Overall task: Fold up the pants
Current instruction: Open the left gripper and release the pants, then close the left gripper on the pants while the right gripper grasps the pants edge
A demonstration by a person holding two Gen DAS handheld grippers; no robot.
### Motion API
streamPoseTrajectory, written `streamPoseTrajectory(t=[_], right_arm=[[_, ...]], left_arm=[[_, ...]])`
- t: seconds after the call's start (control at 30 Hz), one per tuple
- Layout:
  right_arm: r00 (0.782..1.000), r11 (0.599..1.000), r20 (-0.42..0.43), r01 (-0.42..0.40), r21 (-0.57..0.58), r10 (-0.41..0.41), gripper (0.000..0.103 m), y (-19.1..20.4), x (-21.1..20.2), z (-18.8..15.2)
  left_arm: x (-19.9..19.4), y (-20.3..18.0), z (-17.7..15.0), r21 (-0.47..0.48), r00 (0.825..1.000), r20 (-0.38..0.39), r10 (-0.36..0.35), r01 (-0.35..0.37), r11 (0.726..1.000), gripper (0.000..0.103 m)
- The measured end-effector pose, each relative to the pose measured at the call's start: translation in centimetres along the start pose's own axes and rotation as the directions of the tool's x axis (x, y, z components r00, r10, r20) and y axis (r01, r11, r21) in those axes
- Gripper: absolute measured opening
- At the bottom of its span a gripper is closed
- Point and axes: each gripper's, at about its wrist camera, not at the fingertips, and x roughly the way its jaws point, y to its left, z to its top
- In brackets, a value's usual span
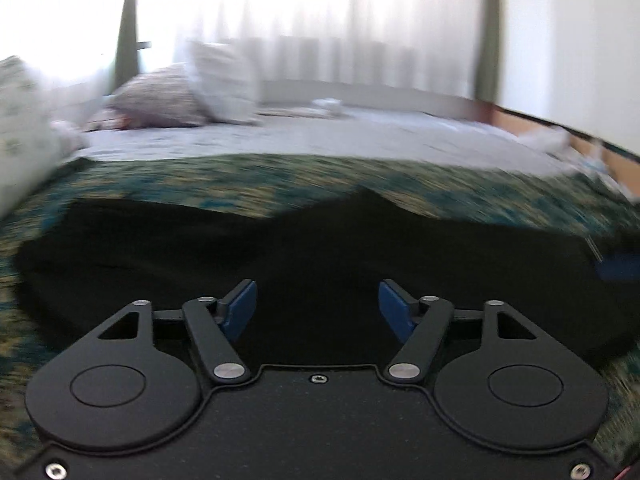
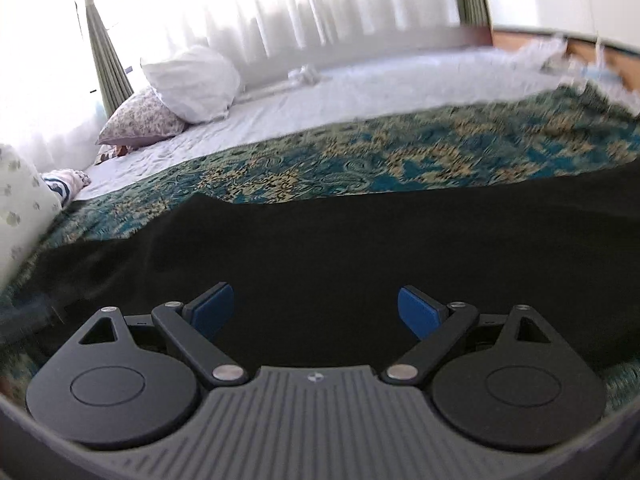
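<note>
Black pants (image 1: 200, 248) lie spread across a teal and gold patterned bedspread (image 1: 280, 184). In the left wrist view my left gripper (image 1: 316, 304) is open and empty, low over the near part of the pants, its blue pads wide apart. In the right wrist view the pants (image 2: 360, 248) fill the middle, and my right gripper (image 2: 316, 308) is open and empty just above them. A blurred blue part of the right gripper shows at the right edge of the left wrist view (image 1: 618, 266).
Beyond the bedspread (image 2: 320, 168) is a pale sheet (image 2: 320, 96) with a white pillow (image 2: 192, 84) and a flowered pillow (image 2: 140, 124) at the left. Bright curtained windows stand behind. A pale patterned cushion (image 2: 20, 208) sits at the far left.
</note>
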Motion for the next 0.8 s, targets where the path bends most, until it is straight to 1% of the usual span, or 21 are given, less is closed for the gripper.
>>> streamPoseTrajectory(t=[0.03, 0.07, 0.1, 0.13, 0.17, 0.2, 0.27, 0.37, 0.47, 0.6, 0.67, 0.7, 0.73, 0.8], right_arm=[[1.000, 1.000, -0.021, -0.019, 0.011, 0.020, 0.096, 0.1, 0.6, 1.0], [0.998, 0.999, -0.048, -0.047, 0.021, 0.048, 0.096, 0.2, 1.4, 2.2], [0.995, 0.997, -0.075, -0.071, 0.031, 0.073, 0.096, 0.5, 2.1, 3.1], [0.990, 0.995, -0.105, -0.093, 0.044, 0.097, 0.096, 0.8, 3.0, 4.3], [0.985, 0.993, -0.128, -0.106, 0.053, 0.112, 0.096, 1.1, 3.7, 5.1], [0.980, 0.991, -0.155, -0.119, 0.063, 0.128, 0.096, 1.5, 4.7, 6.2], [0.969, 0.988, -0.198, -0.132, 0.079, 0.145, 0.096, 2.5, 6.6, 7.7], [0.960, 0.990, -0.245, -0.124, 0.073, 0.138, 0.096, 4.6, 9.8, 9.7], [0.955, 0.992, -0.269, -0.118, 0.037, 0.124, 0.096, 7.0, 12.8, 11.0], [0.937, 0.989, -0.318, -0.145, 0.016, 0.142, 0.096, 10.1, 17.2, 11.7], [0.929, 0.991, -0.349, -0.135, -0.005, 0.125, 0.096, 11.5, 19.6, 11.5], [0.923, 0.992, -0.368, -0.126, -0.012, 0.112, 0.095, 12.0, 20.5, 11.3], [0.909, 0.993, -0.403, -0.121, -0.013, 0.105, 0.092, 12.5, 21.7, 11.1], [0.877, 0.990, -0.464, -0.140, -0.006, 0.121, 0.078, 13.1, 22.8, 10.4]], left_arm=[[0.5, -1.0, -0.4, 0.016, 1.000, -0.015, -0.027, 0.027, 1.000, 0.055], [1.0, -1.8, -0.7, 0.026, 0.998, -0.034, -0.054, 0.055, 0.998, 0.048], [1.5, -2.5, -1.2, 0.032, 0.994, -0.065, -0.088, 0.090, 0.995, 0.039], [2.0, -3.0, -1.8, 0.032, 0.987, -0.112, -0.116, 0.120, 0.992, 0.033], [2.3, -3.5, -2.3, 0.036, 0.981, -0.144, -0.133, 0.140, 0.990, 0.030], [1.9, -3.9, -2.7, 0.064, 0.984, -0.123, -0.132, 0.140, 0.988, 0.029], [1.3, -4.8, -3.2, 0.114, 0.979, -0.137, -0.148, 0.164, 0.980, 0.026], [0.3, -5.0, -4.2, 0.140, 0.974, -0.131, -0.184, 0.202, 0.969, 0.025], [0.1, -4.5, -4.8, 0.123, 0.968, -0.128, -0.217, 0.232, 0.965, 0.025], [-0.1, -3.7, -5.0, 0.107, 0.963, -0.123, -0.241, 0.254, 0.961, 0.025], [-0.2, -3.5, -5.2, 0.108, 0.962, -0.114, -0.249, 0.261, 0.959, 0.025], [-0.3, -3.3, -5.3, 0.108, 0.961, -0.110, -0.254, 0.265, 0.958, 0.025], [-0.5, -3.2, -5.4, 0.105, 0.960, -0.107, -0.258, 0.269, 0.957, 0.025], [-0.6, -2.9, -5.4, 0.086, 0.957, -0.104, -0.271, 0.280, 0.956, 0.025]])
